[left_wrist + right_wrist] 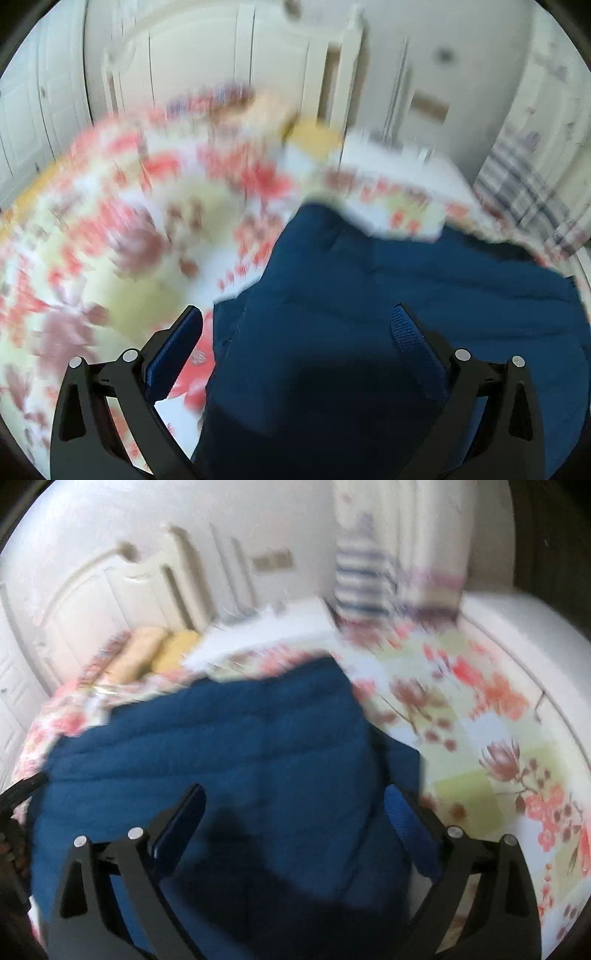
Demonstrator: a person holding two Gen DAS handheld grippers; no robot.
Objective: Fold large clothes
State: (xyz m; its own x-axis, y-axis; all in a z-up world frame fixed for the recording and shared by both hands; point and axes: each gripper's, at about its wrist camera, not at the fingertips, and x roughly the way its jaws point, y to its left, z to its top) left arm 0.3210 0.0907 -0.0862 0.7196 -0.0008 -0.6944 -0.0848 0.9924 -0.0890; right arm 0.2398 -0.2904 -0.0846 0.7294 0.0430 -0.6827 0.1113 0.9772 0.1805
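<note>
A large dark blue garment (pixel 388 295) lies spread on a bed with a floral sheet (pixel 110 221). In the left wrist view my left gripper (pixel 295 317) stands open above the garment's left edge, with cloth beneath the gap and nothing pinched between the pads. In the right wrist view the same blue garment (pixel 221 746) fills the middle. My right gripper (pixel 295 797) hangs over its right part, jaws wide open, with the fabric lying below them and not gripped. Both views are blurred by motion.
The floral sheet (pixel 480 716) extends to the right of the garment. Yellow and tan pillows (pixel 159 653) lie by the white headboard (pixel 110 587). A striped curtain (pixel 365 576) hangs at the back wall. White wardrobe doors (pixel 44 110) stand left of the bed.
</note>
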